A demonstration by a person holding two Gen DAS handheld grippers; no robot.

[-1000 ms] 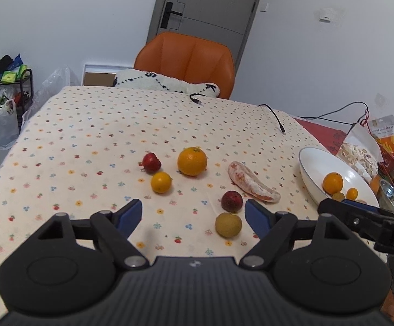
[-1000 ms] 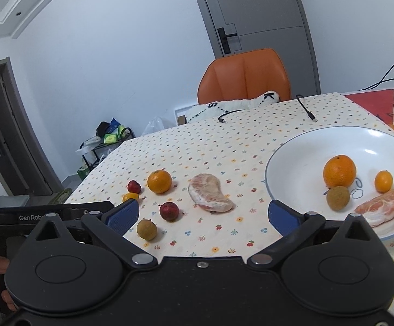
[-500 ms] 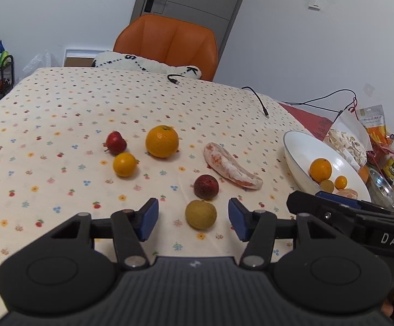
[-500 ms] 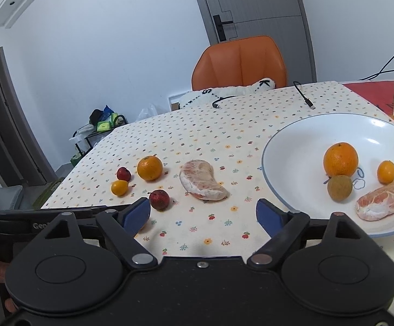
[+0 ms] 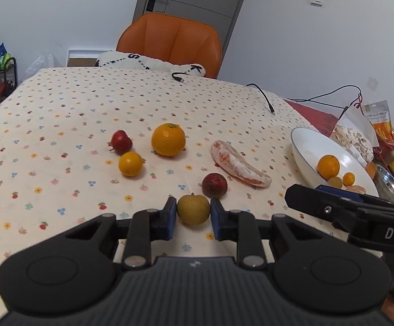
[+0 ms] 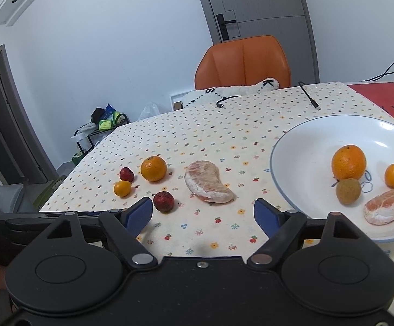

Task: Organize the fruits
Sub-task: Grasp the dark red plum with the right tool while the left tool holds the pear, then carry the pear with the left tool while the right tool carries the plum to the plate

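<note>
In the left wrist view we see the left gripper with its blue pads clamped on the brown round fruit, which sits on the tablecloth; the right wrist view hides that fruit behind its own body. There we log the right gripper with fingers apart, nothing between them, having just narrowed a little. Only that view shows the white bowl fully, with an orange and a peeled segment inside
</note>
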